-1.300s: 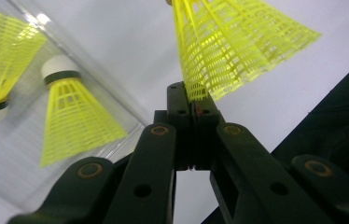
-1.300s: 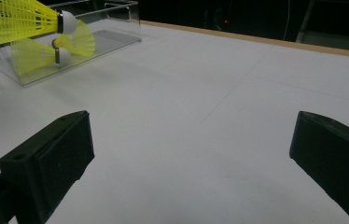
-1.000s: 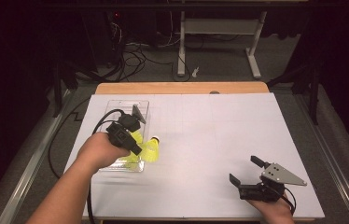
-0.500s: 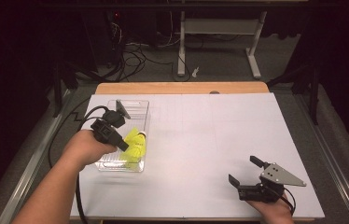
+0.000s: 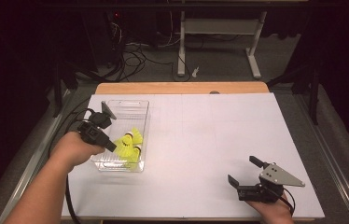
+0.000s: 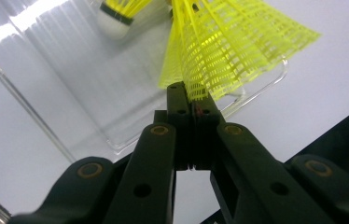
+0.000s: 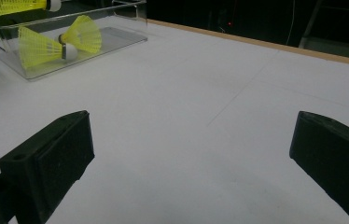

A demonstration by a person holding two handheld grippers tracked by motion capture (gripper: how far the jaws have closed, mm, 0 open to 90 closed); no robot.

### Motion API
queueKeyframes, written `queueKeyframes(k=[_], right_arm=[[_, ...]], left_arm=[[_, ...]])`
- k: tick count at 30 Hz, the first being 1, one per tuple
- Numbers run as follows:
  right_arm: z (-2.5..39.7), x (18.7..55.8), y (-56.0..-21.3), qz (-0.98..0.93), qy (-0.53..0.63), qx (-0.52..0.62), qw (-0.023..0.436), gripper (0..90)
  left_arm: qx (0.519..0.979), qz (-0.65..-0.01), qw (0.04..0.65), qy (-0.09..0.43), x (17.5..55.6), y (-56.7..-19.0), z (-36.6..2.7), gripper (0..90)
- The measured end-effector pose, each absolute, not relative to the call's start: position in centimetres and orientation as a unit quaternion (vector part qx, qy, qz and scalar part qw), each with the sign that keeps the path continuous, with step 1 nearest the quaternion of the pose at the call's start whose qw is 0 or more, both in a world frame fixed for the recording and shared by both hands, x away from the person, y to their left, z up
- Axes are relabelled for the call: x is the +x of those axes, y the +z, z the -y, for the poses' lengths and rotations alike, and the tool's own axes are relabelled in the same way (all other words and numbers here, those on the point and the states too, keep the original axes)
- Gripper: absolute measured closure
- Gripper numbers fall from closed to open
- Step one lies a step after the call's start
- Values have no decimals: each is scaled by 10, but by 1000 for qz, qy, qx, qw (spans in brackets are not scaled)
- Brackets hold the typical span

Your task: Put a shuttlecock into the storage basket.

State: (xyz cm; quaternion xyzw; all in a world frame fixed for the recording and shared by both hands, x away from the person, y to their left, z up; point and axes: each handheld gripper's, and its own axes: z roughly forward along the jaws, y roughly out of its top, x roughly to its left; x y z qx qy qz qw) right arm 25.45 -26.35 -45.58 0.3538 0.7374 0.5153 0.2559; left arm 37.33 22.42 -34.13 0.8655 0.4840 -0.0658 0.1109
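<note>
Shuttlecock, held: yellow mesh-skirted shuttlecock (image 6: pixel 238 51), its skirt edge pinched between the pressed-together jaws of the left gripper (image 6: pixel 192 100); it hangs over the near end of the clear tray (image 5: pixel 142 122).
Left gripper: at the left of the bench, over the tray's near-left corner, cable trailing off toward the bench edge; seen from above at (image 5: pixel 99 135).
Tray: clear plastic, rectangular, on the white bench (image 5: pixel 210 140) at its left side; far half bare.
Shuttlecocks, loose: two more yellow shuttlecocks (image 7: pixel 60 44) lie on their sides in the tray's near half, cork ends close together.
Right gripper: jaws spread wide, holding nothing, resting low at the near right of the bench (image 5: pixel 247 179), well apart from the tray.
Risk, grip: the hold is on thin mesh alone, so the skirt could probably crease or slip free if the gripper swings or tilts sharply.
Risk, release: let go from this height, the light shuttlecock may bounce off the two below or off the tray wall and land on the bench.
Risk, tray: the tray looks light and unheld; a jaw catching its rim on the way down or out could likely shove or tip it and spill the contents.
Risk, cable: the trailing cable lies near the tray's left wall and could drag against it.
</note>
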Motion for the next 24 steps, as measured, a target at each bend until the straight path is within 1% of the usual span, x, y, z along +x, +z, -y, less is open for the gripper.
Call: queueKeyframes(k=[12, 19, 24], right_arm=[[262, 254, -456, -739, 514, 351, 257, 4], [262, 254, -456, -740, 513, 351, 257, 4], [262, 254, -456, -741, 512, 352, 256, 4]], left_arm=[[853, -505, 112, -69, 370, -349, -248, 895], [847, -516, 110, -64, 370, -352, -256, 894], [842, -522, 118, -62, 373, -347, -259, 895]])
